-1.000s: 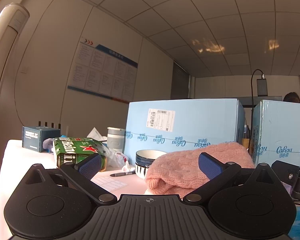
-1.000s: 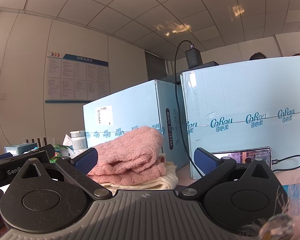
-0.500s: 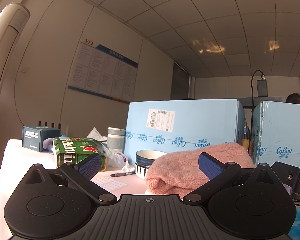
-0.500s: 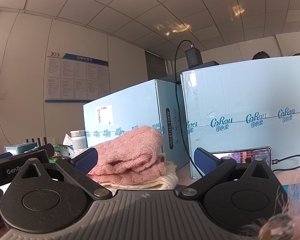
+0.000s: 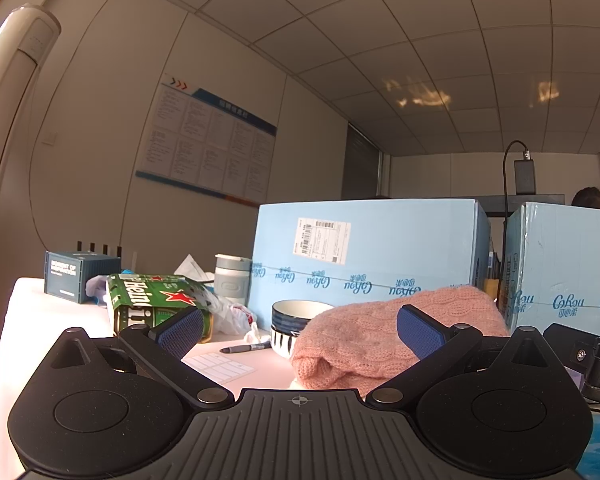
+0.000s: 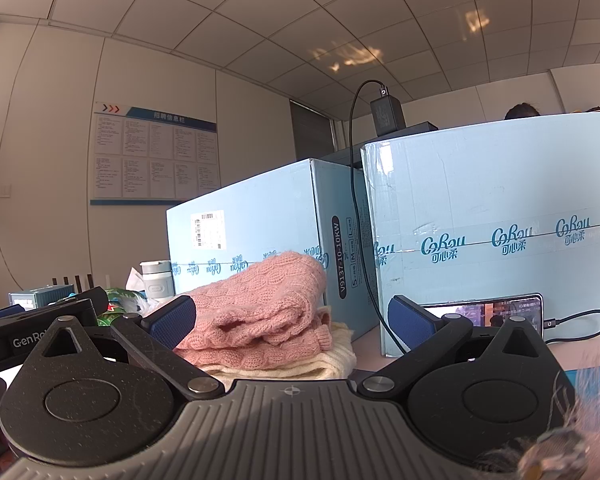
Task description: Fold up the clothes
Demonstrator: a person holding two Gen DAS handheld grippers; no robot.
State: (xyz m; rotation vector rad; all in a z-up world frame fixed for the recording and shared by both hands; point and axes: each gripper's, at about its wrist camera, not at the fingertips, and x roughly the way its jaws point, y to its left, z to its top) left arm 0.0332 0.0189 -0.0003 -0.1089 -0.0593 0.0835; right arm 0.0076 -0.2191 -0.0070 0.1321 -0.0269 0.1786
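1. Left tongs [image 5: 298, 326]: blue-padded fingers spread wide apart, nothing btwn them, nothing gripped. Low over the white tabletop [image 5: 24, 320].
2. Right tongs [image 6: 290, 316]: also wide open, empty, blue pads well apart.
3. Folded pink cable-knit sweater [image 5: 384, 336]: in left wrist view sits at approx 1 o'clock from the tongs' gap, just beyond the tips, partly behind the right-hand pad; not touching either pad as far as I can tell.
4. In right wrist view same pink sweater [image 6: 260, 304] is at approx 11 o'clock, beyond the left-hand pad, lying on top of a folded cream knit garment [image 6: 300, 360]. Stack rests on tabletop, close against the large light-blue cardboard box w/ shipping label [image 6: 252, 232].
5. Second light-blue cardboard box [image 6: 500, 240] at 1–2 o'clock in right view; phone w/ lit screen [image 6: 488, 312] leans at its base, cable attached.
6. Left view, 10–11 o'clock: green beer carton [image 5: 152, 308], dark-blue striped bowl [image 5: 296, 320], black marker pen [image 5: 246, 348] lying flat, grey lidded cup [image 5: 230, 280].
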